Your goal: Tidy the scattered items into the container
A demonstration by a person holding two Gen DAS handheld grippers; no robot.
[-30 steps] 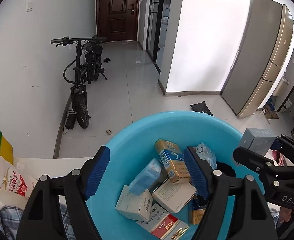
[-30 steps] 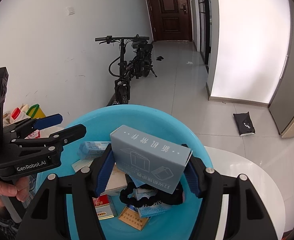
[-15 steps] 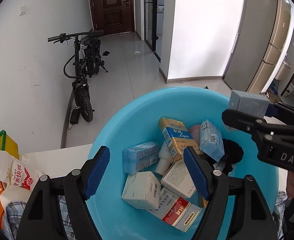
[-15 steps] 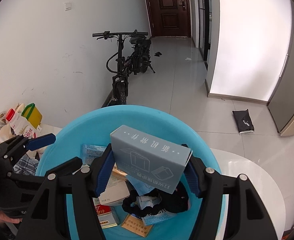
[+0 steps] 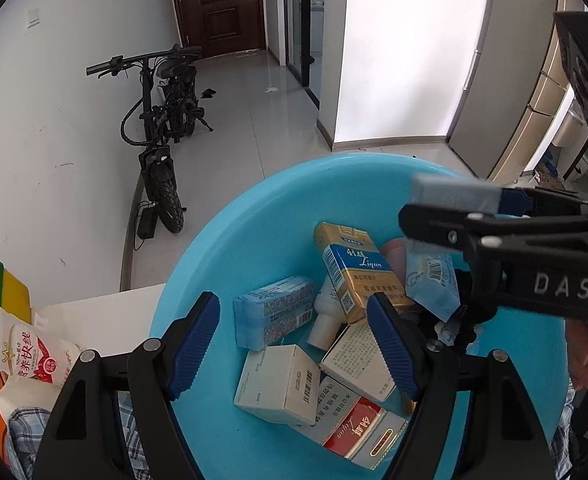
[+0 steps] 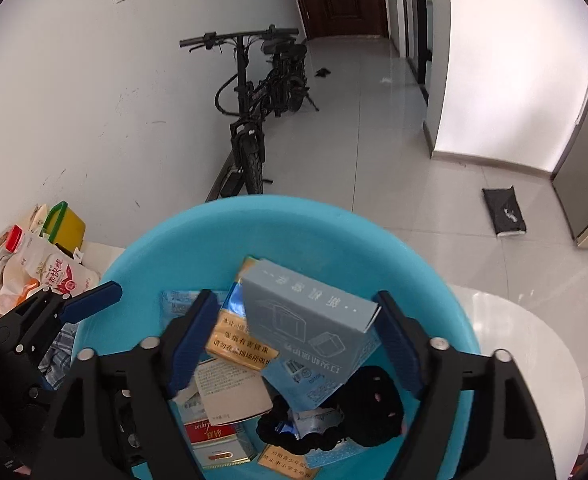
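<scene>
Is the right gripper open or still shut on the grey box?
Open. The right gripper has just been opening; the grey box sits tilted between the pads with a gap, over the blue basin.

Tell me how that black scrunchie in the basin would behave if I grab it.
The black scrunchie looks soft and floppy, so it would likely squash and dangle. It probably weighs little, and lying partly on packets in the blue basin, it might snag one.

Both wrist cams close above basin (image 5: 229, 264)

Basin (image 6: 434, 276) on tabletop (image 6: 534, 344), boxes (image 5: 281, 380) piled inside. Bags (image 5: 25, 356) left of basin on tabletop. Bicycle (image 6: 261, 96) on floor behind basin, against wall. One box (image 6: 310, 316) over the pile, between right gripper's (image 6: 294, 344) jaws.
</scene>
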